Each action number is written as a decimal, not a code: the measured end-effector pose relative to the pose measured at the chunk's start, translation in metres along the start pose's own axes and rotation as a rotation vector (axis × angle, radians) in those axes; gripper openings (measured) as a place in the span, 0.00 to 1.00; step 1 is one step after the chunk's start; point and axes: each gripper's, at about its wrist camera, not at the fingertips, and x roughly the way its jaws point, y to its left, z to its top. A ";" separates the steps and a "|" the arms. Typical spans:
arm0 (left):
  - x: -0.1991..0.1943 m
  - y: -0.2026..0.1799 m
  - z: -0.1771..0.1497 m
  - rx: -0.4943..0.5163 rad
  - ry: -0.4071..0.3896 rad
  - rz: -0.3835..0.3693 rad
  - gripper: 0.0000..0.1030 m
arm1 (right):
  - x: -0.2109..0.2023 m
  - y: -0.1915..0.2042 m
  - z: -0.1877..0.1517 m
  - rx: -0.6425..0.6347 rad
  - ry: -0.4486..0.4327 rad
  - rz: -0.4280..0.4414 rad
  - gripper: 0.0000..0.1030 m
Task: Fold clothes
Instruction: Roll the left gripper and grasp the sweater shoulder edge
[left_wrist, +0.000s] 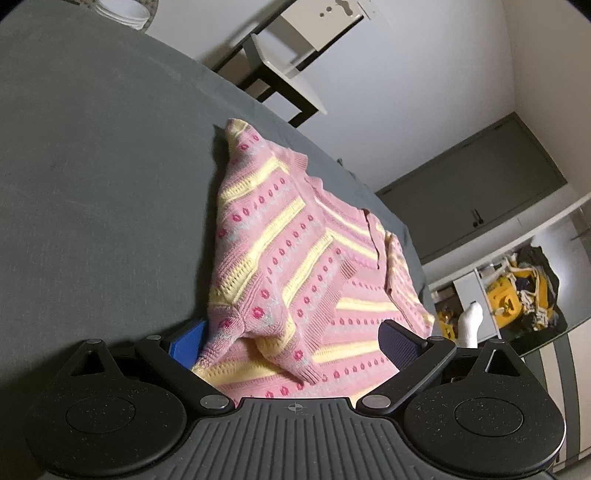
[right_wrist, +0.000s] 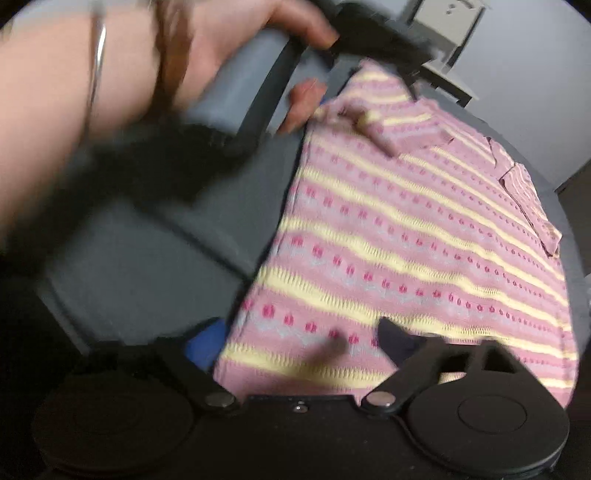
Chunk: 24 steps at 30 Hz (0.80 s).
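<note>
Left gripper (left_wrist: 291, 338): fingers spread wide, knit bunching between them, blue pad half hidden.
Right gripper (right_wrist: 301, 341): likewise splayed over fabric, blurring.
Sweater (left_wrist: 295, 251): pink-yellow striped knit, lying rumpled on grey bed (left_wrist: 92, 166).
Hand (right_wrist: 258, 26): smeared, cropped.

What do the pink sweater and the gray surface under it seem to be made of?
The sweater looks like knitted yarn, matte and soft: open lacy holes show in its yellow stripes, and ribbed bands edge its neck. Whether it is cotton, wool or acrylic cannot be told. The gray surface looks like a smooth, matte woven fabric, probably a sheet pulled tight, since it shows almost no wrinkles or shine.
</note>
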 end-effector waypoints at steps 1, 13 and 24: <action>0.000 -0.001 -0.001 0.001 -0.006 0.003 0.95 | 0.000 -0.001 -0.001 0.010 -0.009 -0.001 0.71; -0.003 -0.007 -0.005 0.030 -0.072 0.106 0.52 | -0.007 0.010 -0.008 -0.064 -0.017 -0.156 0.23; -0.008 -0.006 -0.007 0.030 -0.088 0.126 0.41 | -0.024 0.006 -0.006 -0.066 -0.057 -0.068 0.36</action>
